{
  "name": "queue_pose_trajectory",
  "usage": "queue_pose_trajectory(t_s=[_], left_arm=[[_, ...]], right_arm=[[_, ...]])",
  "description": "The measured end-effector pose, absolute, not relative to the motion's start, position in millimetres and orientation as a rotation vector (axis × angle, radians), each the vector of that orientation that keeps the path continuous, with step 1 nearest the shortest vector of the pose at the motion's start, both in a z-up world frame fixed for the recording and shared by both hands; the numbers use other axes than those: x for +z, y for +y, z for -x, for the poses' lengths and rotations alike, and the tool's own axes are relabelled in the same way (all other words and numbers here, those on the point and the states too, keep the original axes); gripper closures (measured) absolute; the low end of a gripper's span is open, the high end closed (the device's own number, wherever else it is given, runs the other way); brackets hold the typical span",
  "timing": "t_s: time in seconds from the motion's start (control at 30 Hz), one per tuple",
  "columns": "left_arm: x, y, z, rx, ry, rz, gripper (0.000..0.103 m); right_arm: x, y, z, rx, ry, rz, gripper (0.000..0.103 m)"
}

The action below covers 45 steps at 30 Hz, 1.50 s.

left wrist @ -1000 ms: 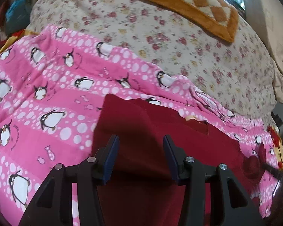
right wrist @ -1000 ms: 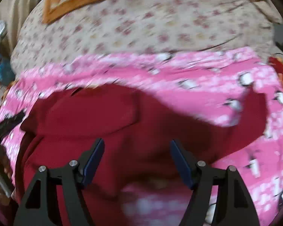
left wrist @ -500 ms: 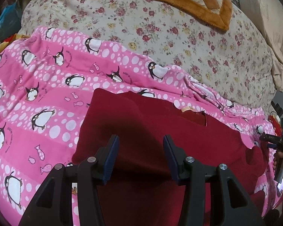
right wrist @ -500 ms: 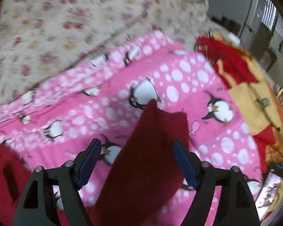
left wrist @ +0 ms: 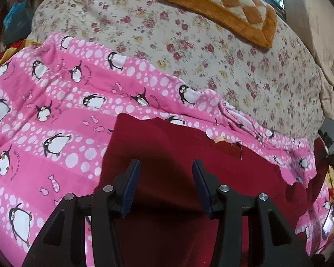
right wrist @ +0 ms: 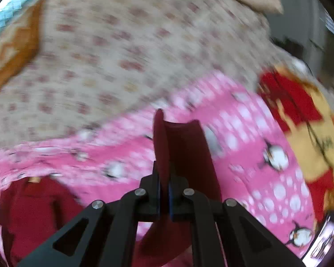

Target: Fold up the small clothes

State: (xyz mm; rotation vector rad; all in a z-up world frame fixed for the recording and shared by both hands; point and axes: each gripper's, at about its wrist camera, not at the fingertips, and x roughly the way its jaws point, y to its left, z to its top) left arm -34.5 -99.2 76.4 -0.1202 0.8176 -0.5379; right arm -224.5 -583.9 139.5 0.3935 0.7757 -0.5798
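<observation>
A dark red top [left wrist: 180,155] lies spread on a pink penguin-print blanket [left wrist: 44,111]. My left gripper [left wrist: 166,187] is open and hovers over the top's near left part, with nothing between its pads. My right gripper [right wrist: 164,191] is shut on the end of the top's red sleeve [right wrist: 184,146] and holds it raised off the blanket, the cuff curling upward. The top's body also shows at the lower left of the right wrist view [right wrist: 33,204]. The right wrist view is blurred.
A floral cream bedspread [left wrist: 189,44] lies beyond the blanket, with an orange checked cushion [left wrist: 222,4] at the back. A red and yellow blanket [right wrist: 300,115] lies at the right. The pink blanket [right wrist: 245,133] surrounds the top on all sides.
My right gripper has swung from over the top's body to the sleeve at the right, shut on it and lifted it. My left gripper has stayed open over the top.
</observation>
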Motion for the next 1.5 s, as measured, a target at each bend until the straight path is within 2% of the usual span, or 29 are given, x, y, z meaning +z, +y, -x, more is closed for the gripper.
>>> queue_pose_trajectory(t_s=[0.4,0.67,0.83,0.97,1.13,1.17,1.2,1.27,1.37,1.5], left_arm=[[90.5,-76.4,28.7,-0.519,0.785,0.214,0.076],[105.2,-56.6,25.0,-0.509,0.744,0.281,0.075],[111.5,-39.5,24.3,-0.505,0.723,0.337,0.076],[114.2,-29.1,21.0,-0.521,0.712,0.377,0.075],[113.6,-26.4,11.6,-0.537,0.710,0.374,0.075],[112.8,-26.9,9.6,-0.538,0.712,0.371,0.075],[111.7,-27.6,7.5,-0.539,0.717,0.369,0.075],[107.2,-32.6,1.6,-0.559,0.746,0.365,0.075],[101.1,-43.7,-1.8,-0.576,0.787,0.341,0.075],[95.8,-65.1,4.6,-0.606,0.803,0.265,0.075]], right_arm=[[221.0,-464.2,160.9,-0.059,0.655,-0.320,0.098],[256.9,-371.3,132.3,0.423,0.733,-0.266,0.099],[229.3,-311.8,98.3,0.537,0.887,-0.132,0.099],[171.0,-275.6,50.3,0.600,1.086,-0.139,0.099],[118.8,-250.8,10.0,0.590,1.179,-0.065,0.097],[110.3,-255.9,-4.6,0.506,1.159,-0.053,0.091],[105.7,-260.9,-14.4,0.432,1.147,-0.047,0.076],[98.4,-280.0,-30.4,0.268,1.113,-0.068,0.059],[101.3,-314.6,-20.8,0.216,1.076,-0.199,0.059],[118.7,-346.5,32.1,0.176,1.031,-0.148,0.055]])
